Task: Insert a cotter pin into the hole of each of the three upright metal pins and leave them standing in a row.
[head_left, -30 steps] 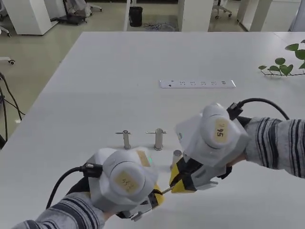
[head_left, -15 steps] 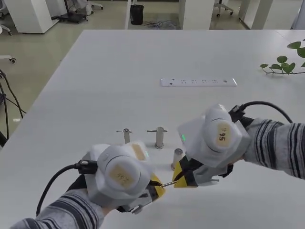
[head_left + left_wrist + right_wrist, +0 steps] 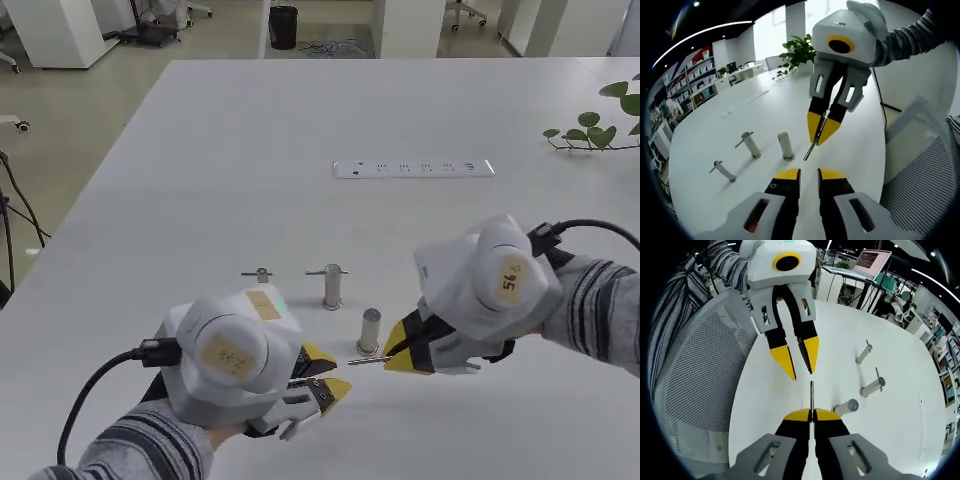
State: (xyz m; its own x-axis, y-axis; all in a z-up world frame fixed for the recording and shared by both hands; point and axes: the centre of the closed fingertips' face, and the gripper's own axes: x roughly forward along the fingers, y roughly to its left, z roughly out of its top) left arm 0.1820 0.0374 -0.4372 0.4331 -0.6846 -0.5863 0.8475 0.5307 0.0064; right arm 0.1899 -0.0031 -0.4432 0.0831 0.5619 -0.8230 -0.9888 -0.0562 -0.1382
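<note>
Three upright metal pins stand on the white table. The far-left pin point(image 3: 262, 274) and the middle pin point(image 3: 332, 286) each have a cotter pin through the top. The nearest pin point(image 3: 370, 330) point(image 3: 846, 406) point(image 3: 786, 146) is bare. My right gripper point(image 3: 392, 361) point(image 3: 811, 412) is shut on a thin cotter pin point(image 3: 366, 360) point(image 3: 811, 394) point(image 3: 810, 150), which sticks out level toward the left, just in front of the bare pin. My left gripper point(image 3: 338, 372) point(image 3: 810, 173) point(image 3: 801, 372) faces it a short way off, open and holding nothing.
A white power strip point(image 3: 413, 169) lies farther back on the table. Green plant leaves point(image 3: 590, 135) reach in at the right edge. A mesh chair back point(image 3: 695, 390) is near the table's front edge.
Both grippers met at the cotter pin earlier. Now the left gripper has come off it and drawn back left, while the right gripper, still holding it, has moved right.
</note>
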